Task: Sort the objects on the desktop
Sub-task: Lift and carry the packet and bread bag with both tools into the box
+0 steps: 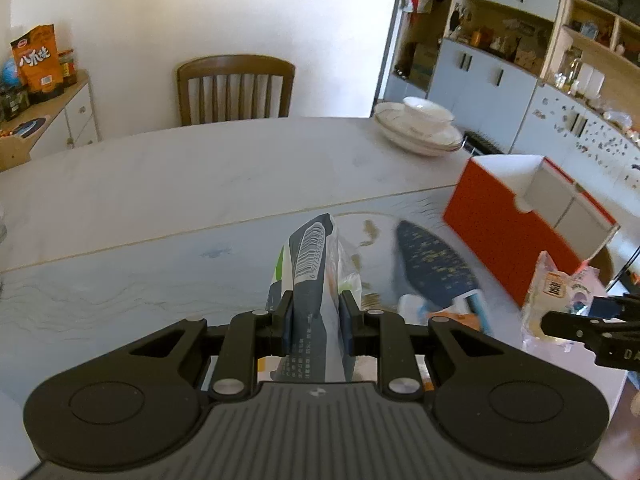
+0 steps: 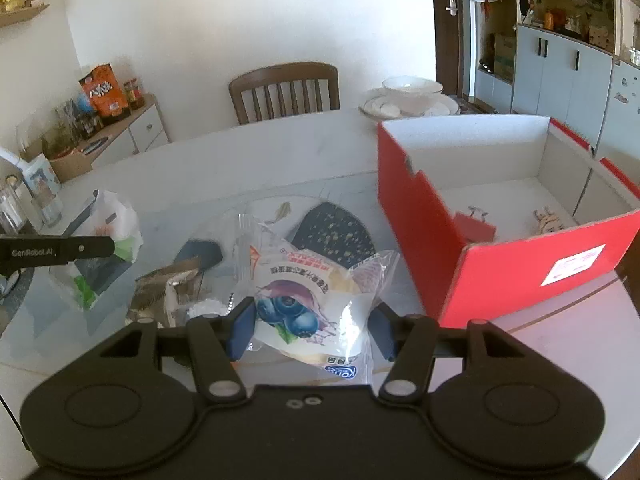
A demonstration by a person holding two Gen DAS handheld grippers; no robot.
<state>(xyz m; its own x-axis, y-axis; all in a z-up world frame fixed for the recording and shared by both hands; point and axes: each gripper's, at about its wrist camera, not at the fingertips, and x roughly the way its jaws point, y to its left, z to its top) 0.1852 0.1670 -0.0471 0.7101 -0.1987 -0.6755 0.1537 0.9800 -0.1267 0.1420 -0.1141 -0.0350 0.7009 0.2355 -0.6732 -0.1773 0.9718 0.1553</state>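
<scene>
Left gripper [image 1: 314,316]: jaws pressed onto a dark grey-and-white snack packet [image 1: 312,264], barcode facing up, packet standing out ahead of the pads above the table [image 1: 160,184]. Bare tabletop ahead and to its left, out to the far edge by the chair [image 1: 236,88].

Right gripper [image 2: 312,330]: jaws half spread, pinching a clear blueberry pastry bag [image 2: 308,300]. Loose wrappers [image 2: 168,292] just left-ahead. Red box [image 2: 500,216] close on its right, open top, near wall leaning.
</scene>
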